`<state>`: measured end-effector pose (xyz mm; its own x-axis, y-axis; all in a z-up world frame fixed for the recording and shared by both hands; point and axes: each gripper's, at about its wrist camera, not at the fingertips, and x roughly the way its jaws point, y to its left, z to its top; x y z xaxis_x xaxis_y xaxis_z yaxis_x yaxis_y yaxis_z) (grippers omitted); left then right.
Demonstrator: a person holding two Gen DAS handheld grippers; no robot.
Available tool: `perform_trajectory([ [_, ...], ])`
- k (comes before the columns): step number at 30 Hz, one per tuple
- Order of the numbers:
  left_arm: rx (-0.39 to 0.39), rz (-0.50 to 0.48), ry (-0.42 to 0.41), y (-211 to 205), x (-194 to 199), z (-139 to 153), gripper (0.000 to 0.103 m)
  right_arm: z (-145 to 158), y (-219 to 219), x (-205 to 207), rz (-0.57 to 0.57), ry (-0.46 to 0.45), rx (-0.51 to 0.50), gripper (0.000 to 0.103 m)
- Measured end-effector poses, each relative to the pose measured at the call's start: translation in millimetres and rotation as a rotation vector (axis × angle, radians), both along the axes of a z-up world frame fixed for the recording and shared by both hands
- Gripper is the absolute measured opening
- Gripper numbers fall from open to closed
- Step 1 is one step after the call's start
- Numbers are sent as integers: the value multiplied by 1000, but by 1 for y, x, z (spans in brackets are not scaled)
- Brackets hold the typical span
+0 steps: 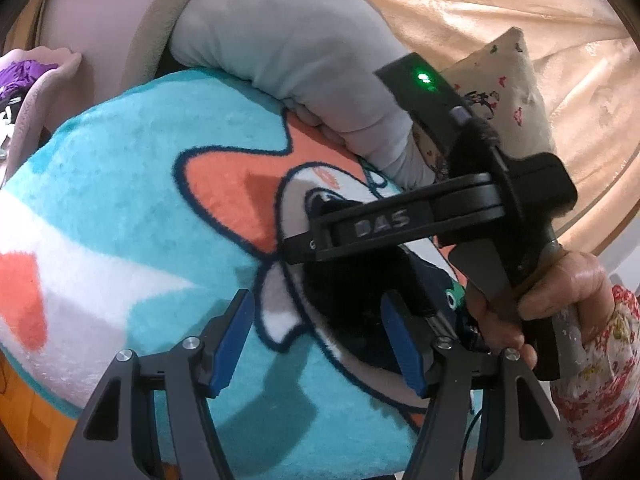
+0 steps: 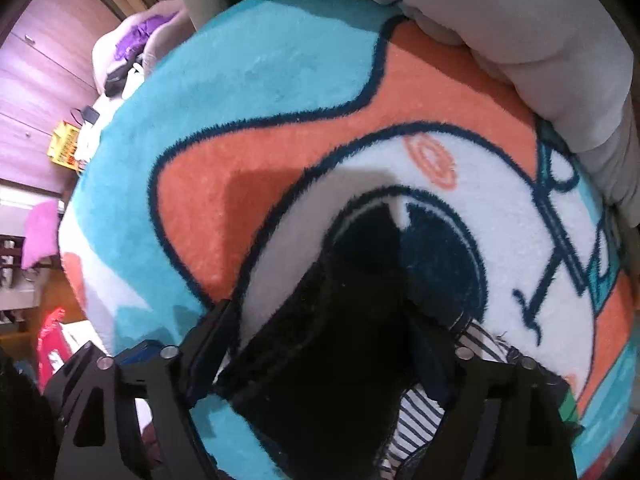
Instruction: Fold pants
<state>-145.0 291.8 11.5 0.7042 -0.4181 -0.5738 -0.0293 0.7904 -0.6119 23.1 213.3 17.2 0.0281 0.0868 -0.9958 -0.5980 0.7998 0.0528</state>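
Left claw (image 1: 318, 344) hangs wide, blue pads (image 1: 234, 350) apart, nothing between them, over a fleece blanket (image 1: 132, 184) in teal, orange and white. Dark pants (image 1: 348, 300) lie bunched on the blanket just ahead. Right claw (image 2: 320, 356) points down onto the pants (image 2: 320, 360); fingers spread, dark cloth between them, grip uncertain. A hand (image 1: 552, 300) holds its handle.
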Motion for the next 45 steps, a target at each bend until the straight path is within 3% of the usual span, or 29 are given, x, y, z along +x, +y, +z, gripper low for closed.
perform_trajectory([
  [3,3,-32,-13,-12,3,2,65,9,-8,5,-23,10,27,46],
  [5,9,-47,-3,-23,8,1,65,14,-19,12,-51,34,52,39],
  [9,-6,-74,17,-41,19,-2,71,18,-24,12,-64,42,69,34],
  [14,6,-97,-16,-56,30,-2,73,23,-28,8,-58,36,94,30],
  [16,-14,-110,-2,-59,33,-6,48,26,-36,9,-64,45,117,28],
  [18,-10,-130,11,-64,35,-9,43,31,-42,8,-44,44,130,26],
  [20,-39,-153,-29,-65,29,-6,44,35,-47,6,-40,43,145,26],
  [24,-42,-167,-134,-66,13,8,74,42,-58,6,-39,48,171,26],
  [25,-51,-168,-154,-67,9,10,77,42,-57,6,-39,52,174,26],
  [28,-33,-182,-177,-78,5,14,82,41,-56,6,-25,71,177,26],
  [33,33,-150,-102,-96,16,9,82,38,-50,4,5,68,157,26],
  [35,47,-143,-40,-98,25,2,64,38,-48,2,13,56,158,25],
  [36,45,-146,-10,-98,29,-2,36,39,-49,2,13,48,160,24],
  [37,51,-139,18,-98,33,-6,22,39,-51,1,8,39,164,23],
  [41,-11,-128,9,-90,29,-2,17,47,-67,0,-28,8,222,21],
  [45,-6,-147,-21,-100,27,11,17,64,-91,-6,-74,-32,310,20],
])
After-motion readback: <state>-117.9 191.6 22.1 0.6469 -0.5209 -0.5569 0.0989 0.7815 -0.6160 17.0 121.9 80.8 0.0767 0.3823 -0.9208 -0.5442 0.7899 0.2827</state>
